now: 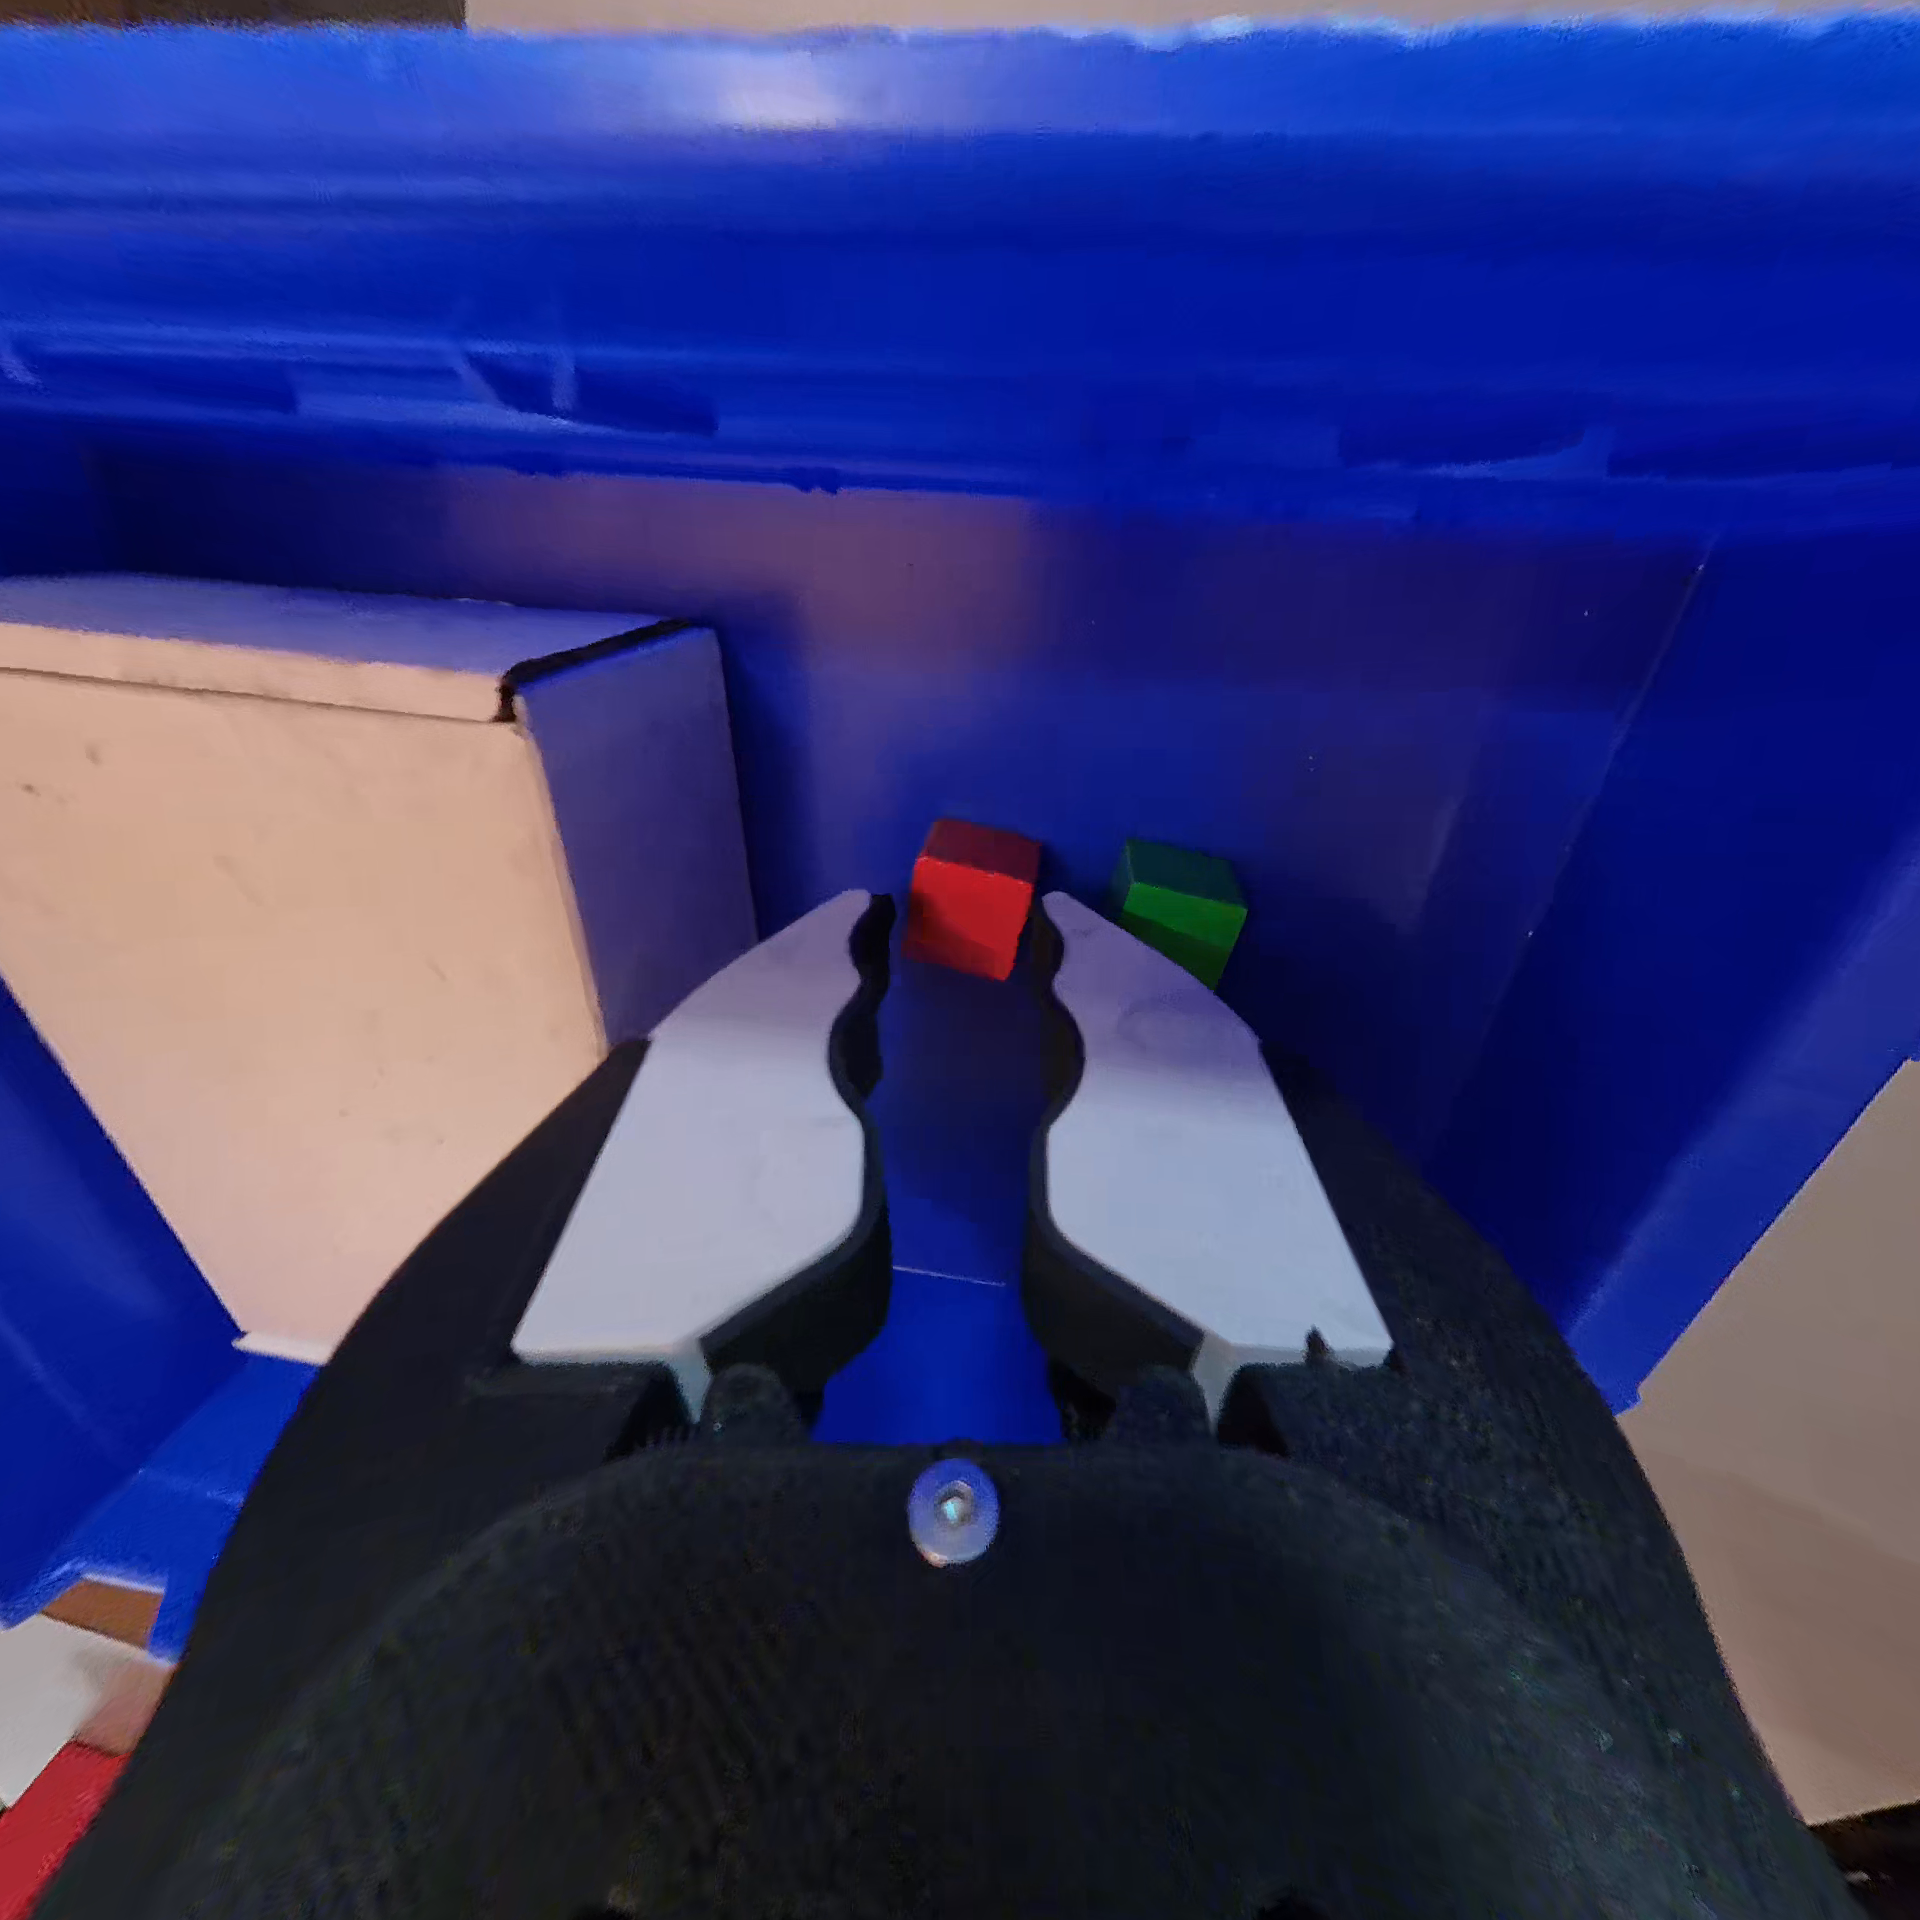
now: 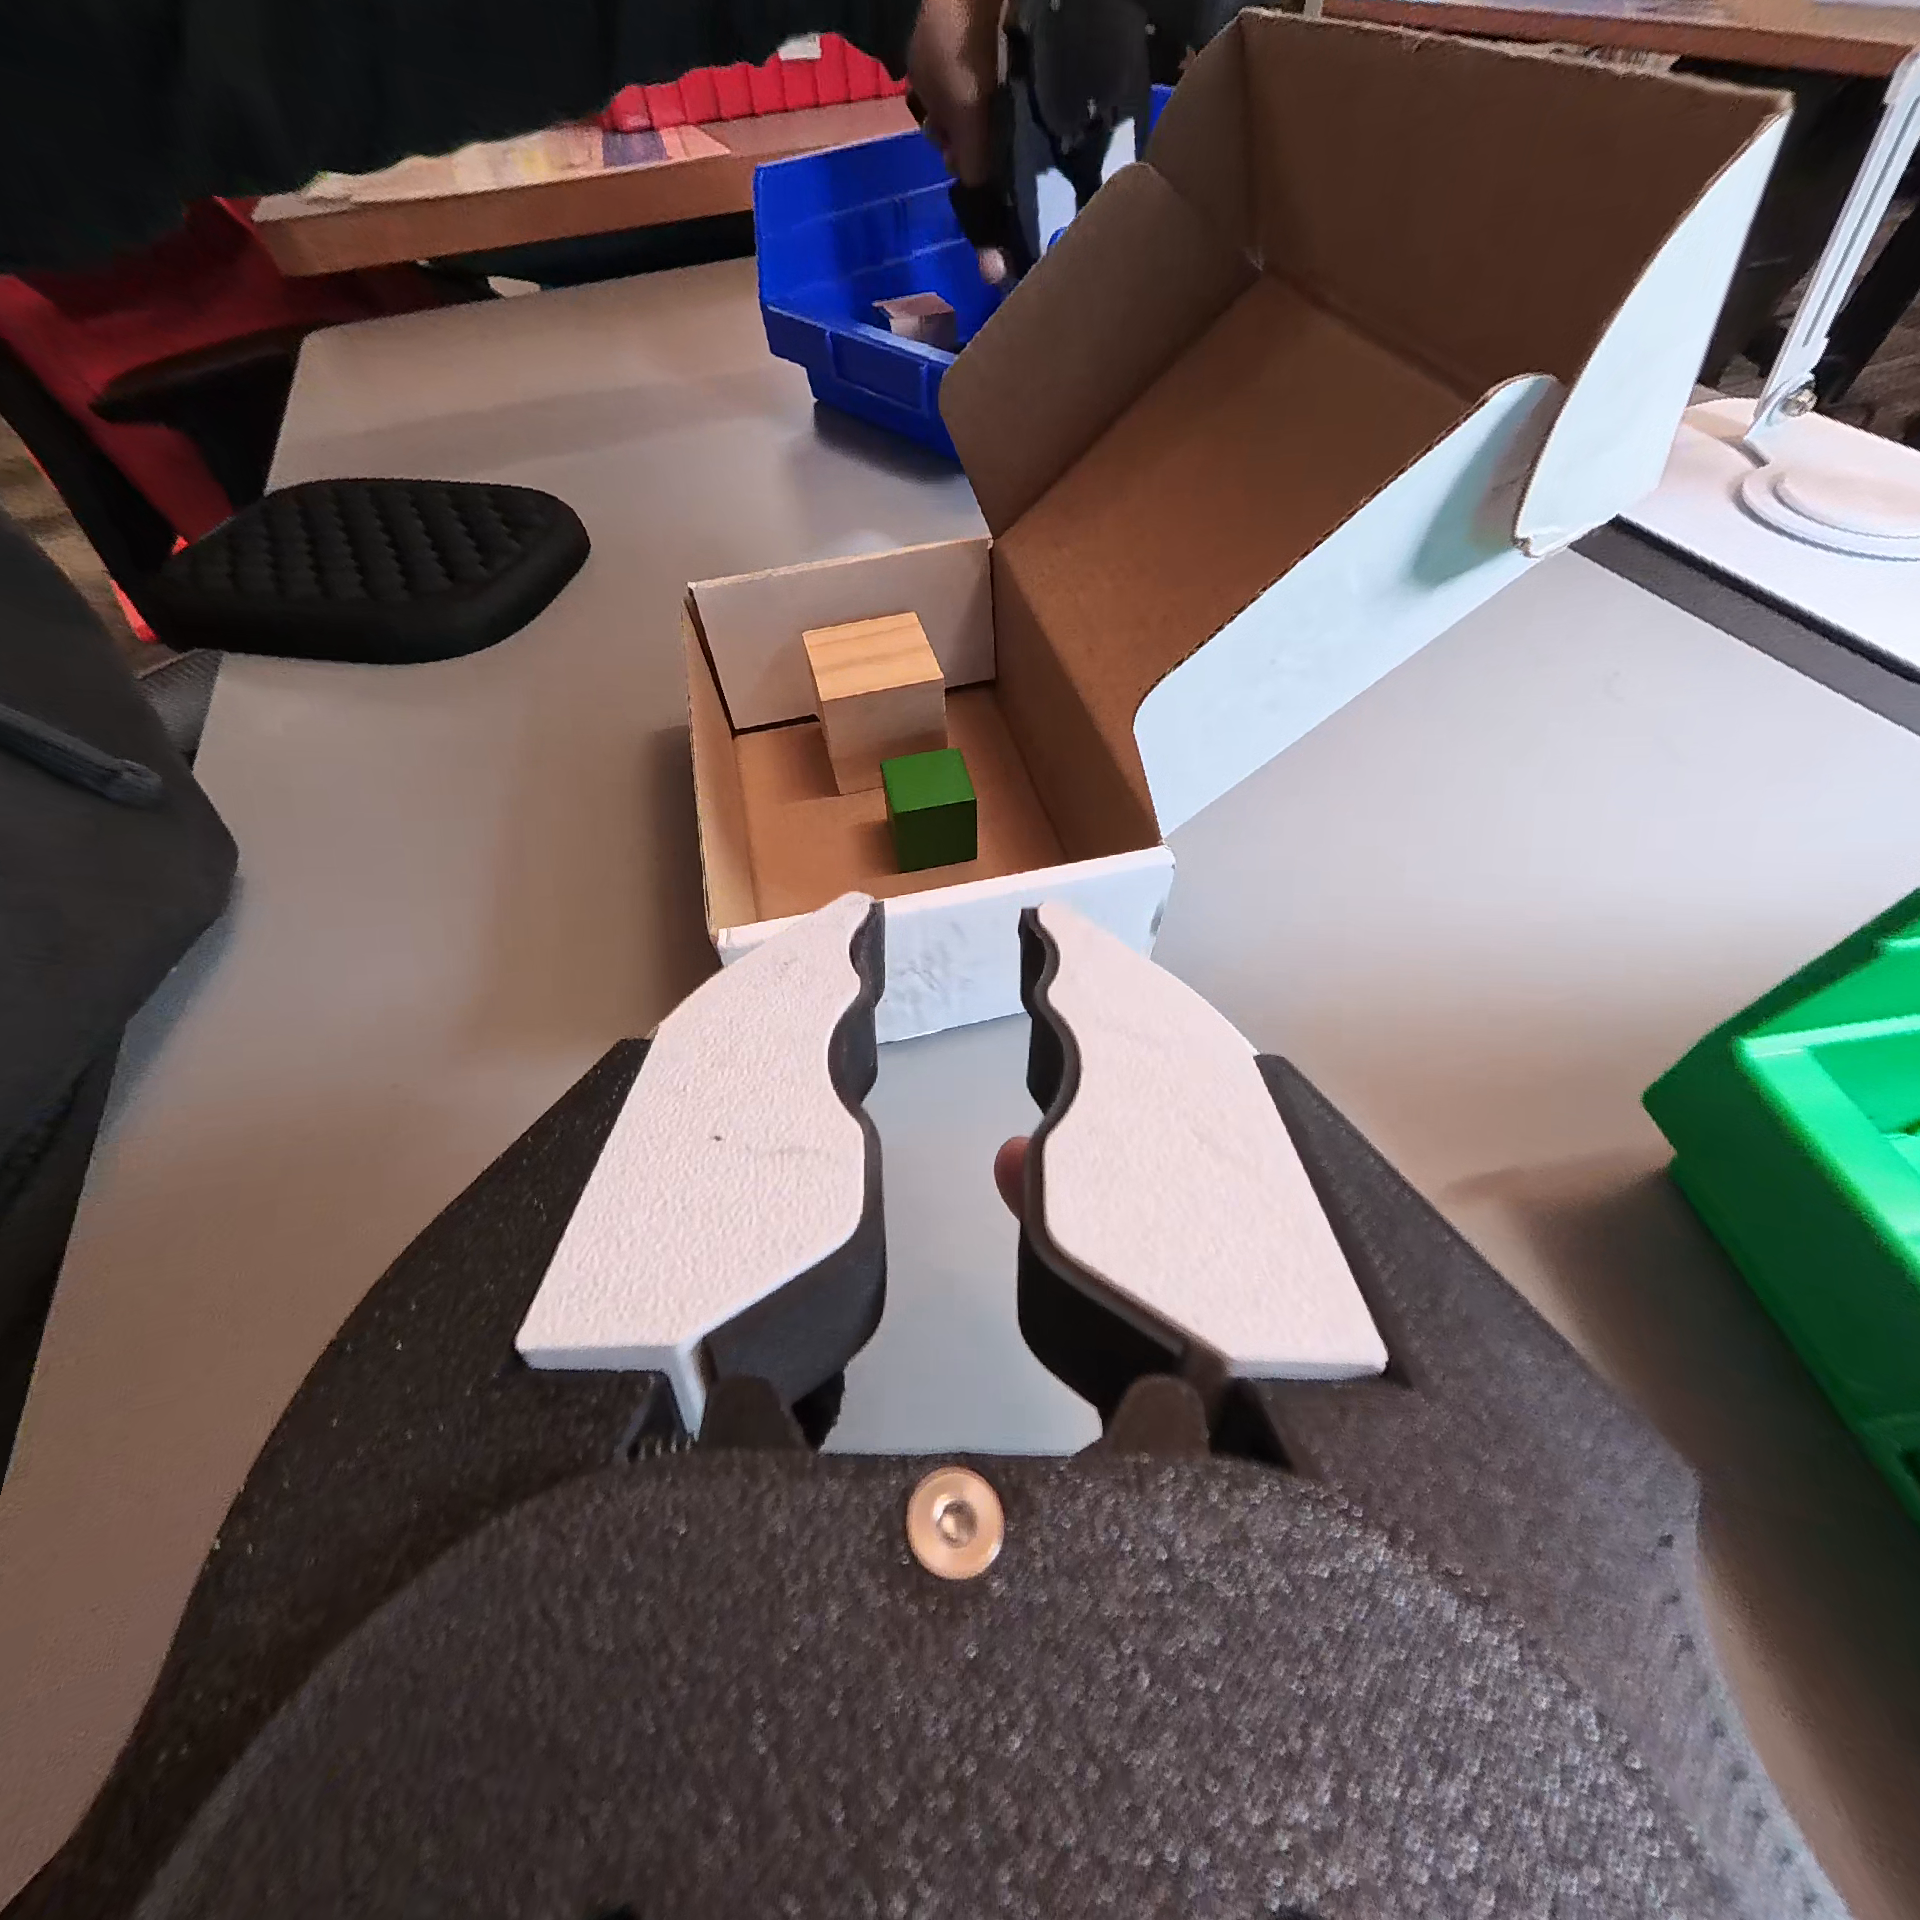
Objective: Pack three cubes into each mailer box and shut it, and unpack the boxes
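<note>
Left tongs [image 1: 961,909] apart, empty, inside blue plastic bin [image 1: 935,260], tips flanking small red wooden cube [image 1: 971,899]: likely light, rigid, smooth; pinch flat opposite sides. Small green cube [image 1: 1179,909] just right. Right tongs [image 2: 951,914] apart, empty, near open white cardboard mailer box [image 2: 1039,925] on grey surface [image 2: 468,831].
</note>
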`<action>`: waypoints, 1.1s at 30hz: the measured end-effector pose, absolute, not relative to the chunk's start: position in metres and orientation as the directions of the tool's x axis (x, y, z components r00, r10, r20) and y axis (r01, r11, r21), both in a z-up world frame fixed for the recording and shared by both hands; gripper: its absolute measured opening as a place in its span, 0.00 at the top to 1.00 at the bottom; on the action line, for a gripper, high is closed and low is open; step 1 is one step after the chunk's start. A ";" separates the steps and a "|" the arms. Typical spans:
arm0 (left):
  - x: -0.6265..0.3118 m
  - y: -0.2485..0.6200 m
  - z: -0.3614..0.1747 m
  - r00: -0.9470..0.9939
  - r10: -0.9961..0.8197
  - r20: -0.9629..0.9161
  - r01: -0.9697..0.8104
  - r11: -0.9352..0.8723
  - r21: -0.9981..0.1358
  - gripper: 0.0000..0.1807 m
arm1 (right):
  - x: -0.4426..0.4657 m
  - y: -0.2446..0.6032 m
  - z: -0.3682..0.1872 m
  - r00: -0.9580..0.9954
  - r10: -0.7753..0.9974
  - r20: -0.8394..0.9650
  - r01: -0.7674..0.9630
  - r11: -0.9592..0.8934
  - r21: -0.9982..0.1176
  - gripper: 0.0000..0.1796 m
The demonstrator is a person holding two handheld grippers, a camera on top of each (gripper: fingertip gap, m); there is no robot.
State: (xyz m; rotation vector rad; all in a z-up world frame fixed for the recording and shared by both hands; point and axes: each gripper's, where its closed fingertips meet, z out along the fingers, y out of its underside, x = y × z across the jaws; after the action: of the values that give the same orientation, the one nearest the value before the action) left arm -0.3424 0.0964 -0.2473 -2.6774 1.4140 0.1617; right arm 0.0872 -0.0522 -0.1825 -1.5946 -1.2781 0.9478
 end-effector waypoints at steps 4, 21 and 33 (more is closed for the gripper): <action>-0.339 0.101 -0.242 0.578 -0.798 -0.169 -0.815 -0.575 -0.075 0.88 | 0.088 -0.052 -0.182 0.190 0.981 -0.042 0.326 -0.104 -0.939 0.86; -0.141 0.030 -0.071 0.328 -0.877 -0.350 -0.922 -0.217 -0.321 0.88 | 0.085 -0.057 -0.181 0.178 0.984 -0.029 0.332 -0.087 -0.939 0.86; 0.018 -0.053 -0.160 0.026 -0.994 -0.103 -0.949 0.008 -0.314 0.88 | 0.084 -0.061 -0.173 0.174 0.985 -0.005 0.318 -0.061 -0.946 0.86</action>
State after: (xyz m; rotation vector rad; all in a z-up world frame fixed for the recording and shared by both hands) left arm 0.0180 -0.0530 -0.1603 -2.0122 1.9935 -0.2155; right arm 0.0839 -0.0611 -0.1734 -1.5478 -1.2929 0.9300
